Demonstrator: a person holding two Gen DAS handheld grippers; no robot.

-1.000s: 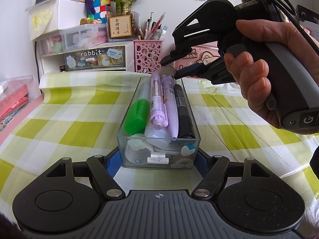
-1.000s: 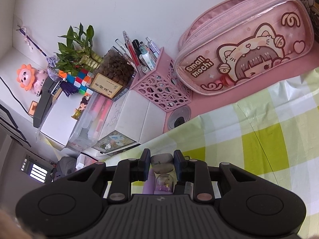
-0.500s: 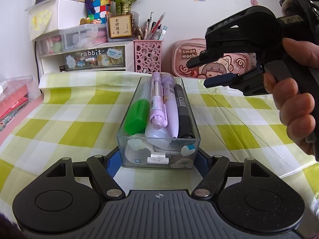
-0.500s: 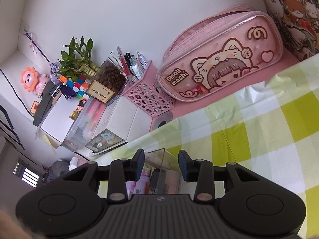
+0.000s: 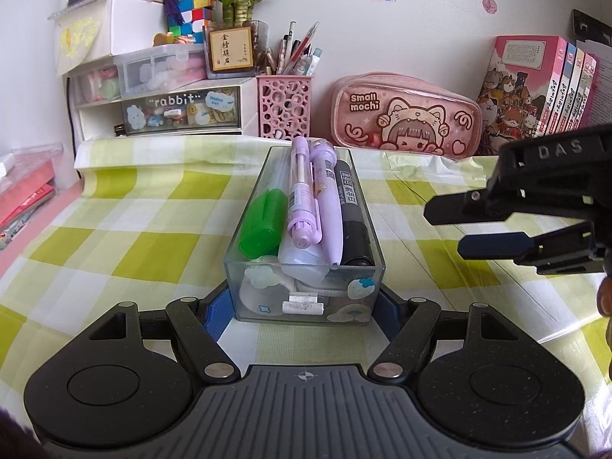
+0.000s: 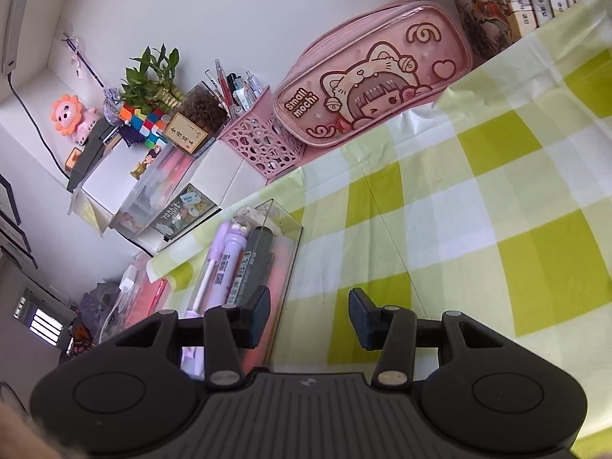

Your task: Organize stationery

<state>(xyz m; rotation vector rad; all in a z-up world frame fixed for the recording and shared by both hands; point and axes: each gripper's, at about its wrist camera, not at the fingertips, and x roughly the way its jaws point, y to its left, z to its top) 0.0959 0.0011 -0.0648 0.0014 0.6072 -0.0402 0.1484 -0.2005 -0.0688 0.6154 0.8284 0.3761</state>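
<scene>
A clear plastic box (image 5: 306, 290) stands on the checked cloth, held at its near end between my left gripper's (image 5: 304, 313) blue pads. It holds a green marker (image 5: 264, 222), a purple pen (image 5: 302, 199), a lilac pen (image 5: 329, 206), a black marker (image 5: 354, 218) and small white items. My right gripper (image 5: 447, 225) hovers open and empty to the right of the box, above the cloth. In the right wrist view the right gripper (image 6: 310, 317) is open, with the box (image 6: 283, 252) under its left finger.
At the back stand a pink mesh pen holder (image 5: 284, 105), a pink pencil case (image 5: 405, 116), a drawer unit (image 5: 160, 107) and books (image 5: 535, 91). The green checked cloth (image 5: 134, 229) covers the table.
My right gripper let go of the lilac pen in the box, opened, and drew back to the right and lower. The left gripper and box have stayed still.
</scene>
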